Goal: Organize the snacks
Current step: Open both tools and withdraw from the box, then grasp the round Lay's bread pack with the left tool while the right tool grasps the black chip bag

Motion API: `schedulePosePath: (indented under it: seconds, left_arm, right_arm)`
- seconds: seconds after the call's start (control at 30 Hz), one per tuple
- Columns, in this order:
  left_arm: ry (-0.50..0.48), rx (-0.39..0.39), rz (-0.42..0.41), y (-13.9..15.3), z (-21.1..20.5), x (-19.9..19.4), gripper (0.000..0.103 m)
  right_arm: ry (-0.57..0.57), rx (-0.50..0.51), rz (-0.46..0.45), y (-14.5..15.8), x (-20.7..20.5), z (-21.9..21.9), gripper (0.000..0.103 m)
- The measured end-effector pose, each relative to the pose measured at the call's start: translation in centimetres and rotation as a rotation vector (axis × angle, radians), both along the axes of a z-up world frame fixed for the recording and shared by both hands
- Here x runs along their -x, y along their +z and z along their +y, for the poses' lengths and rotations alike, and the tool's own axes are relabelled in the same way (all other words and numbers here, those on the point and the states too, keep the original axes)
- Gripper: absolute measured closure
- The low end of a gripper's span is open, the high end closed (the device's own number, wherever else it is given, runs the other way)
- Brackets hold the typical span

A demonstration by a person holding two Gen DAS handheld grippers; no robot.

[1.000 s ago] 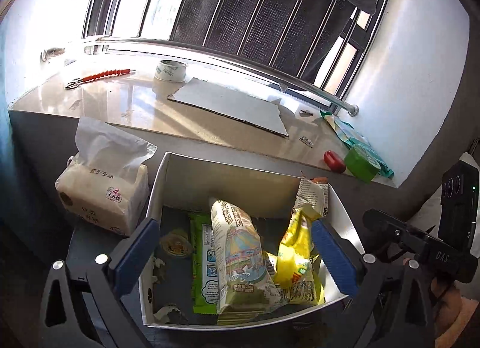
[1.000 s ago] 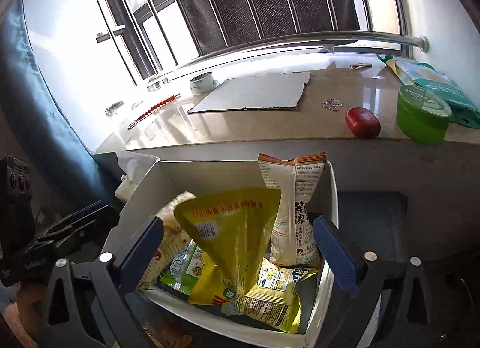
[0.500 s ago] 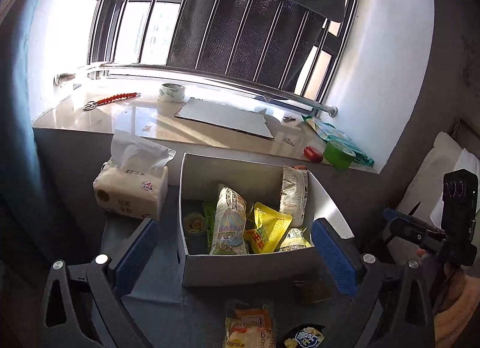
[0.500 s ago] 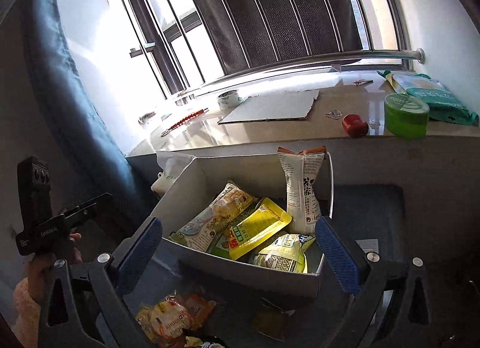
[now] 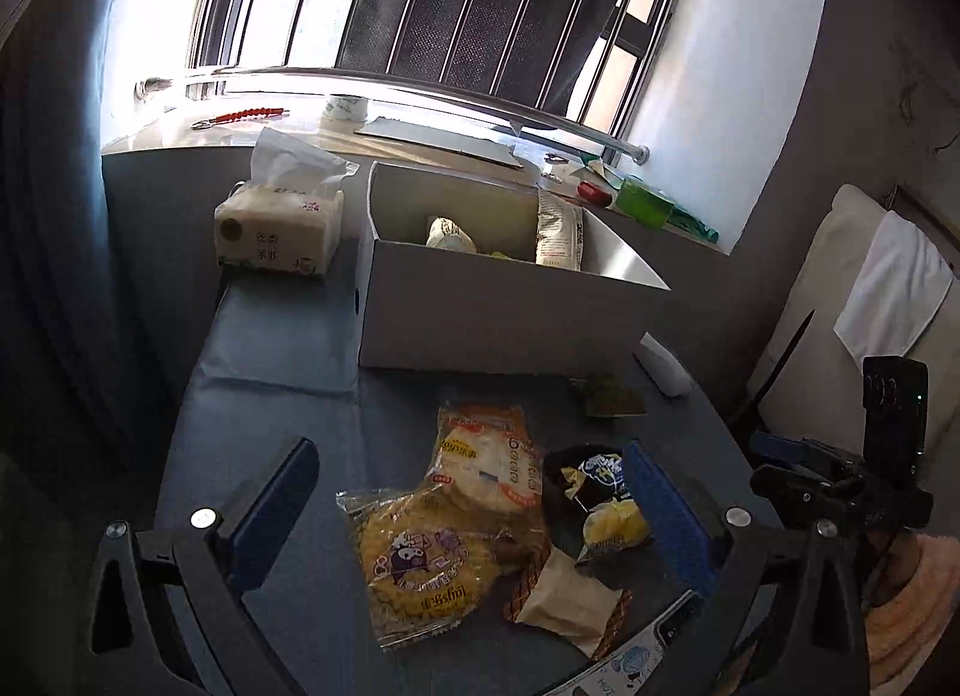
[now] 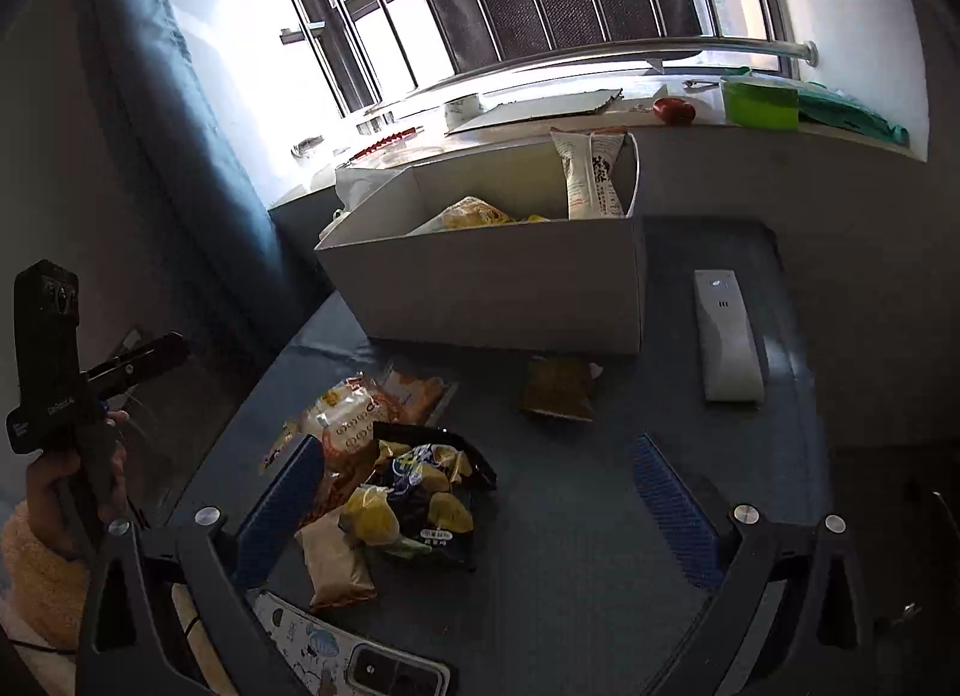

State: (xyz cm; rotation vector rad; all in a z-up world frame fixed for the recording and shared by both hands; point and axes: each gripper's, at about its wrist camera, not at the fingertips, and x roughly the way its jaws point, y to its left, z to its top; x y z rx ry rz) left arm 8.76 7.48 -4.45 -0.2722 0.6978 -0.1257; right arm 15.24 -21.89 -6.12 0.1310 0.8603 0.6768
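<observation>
Both hand-held grippers pulled back from box (image 5: 504, 306), jaws open, crinkly snack packets (image 5: 456, 522) on table

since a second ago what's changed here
Both tongs, left and right, pulled back from over the white box to above the loose snack packets on the table. Both stay open and empty; box and snacks unmoved.

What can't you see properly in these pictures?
- Box bottom, both views: its front wall hides most snacks inside.
- Phone, both views: cut off by the bottom edge.
- Packet print, both views: too small to read.
- Brown packet, right view: partly behind the left finger.
</observation>
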Motion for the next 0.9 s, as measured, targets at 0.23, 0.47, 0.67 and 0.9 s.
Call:
schedulePosePath:
  seconds: [0.23, 0.47, 0.67, 0.9]
  left_arm:
    - [-0.005, 0.008, 0.06, -2.2, -0.8, 1.4, 0.0]
    - [-0.011, -0.011, 0.058, -2.0, -1.0, 1.7, 0.0]
    - [-0.023, -0.031, 0.07, -2.2, -1.2, 1.5, 0.0]
    - [-0.052, -0.057, 0.092, -2.8, -2.0, 0.6, 0.0]
  right_arm:
    - [0.023, 0.047, 0.076, -3.1, 2.1, 1.5, 0.0]
    - [0.089, 0.079, 0.104, -4.2, 0.2, 5.0, 0.0]
    - [0.101, 0.104, 0.181, -6.1, -2.6, 7.9, 0.0]
    - [0.192, 0.108, 0.171, -6.3, -2.0, 9.2, 0.039]
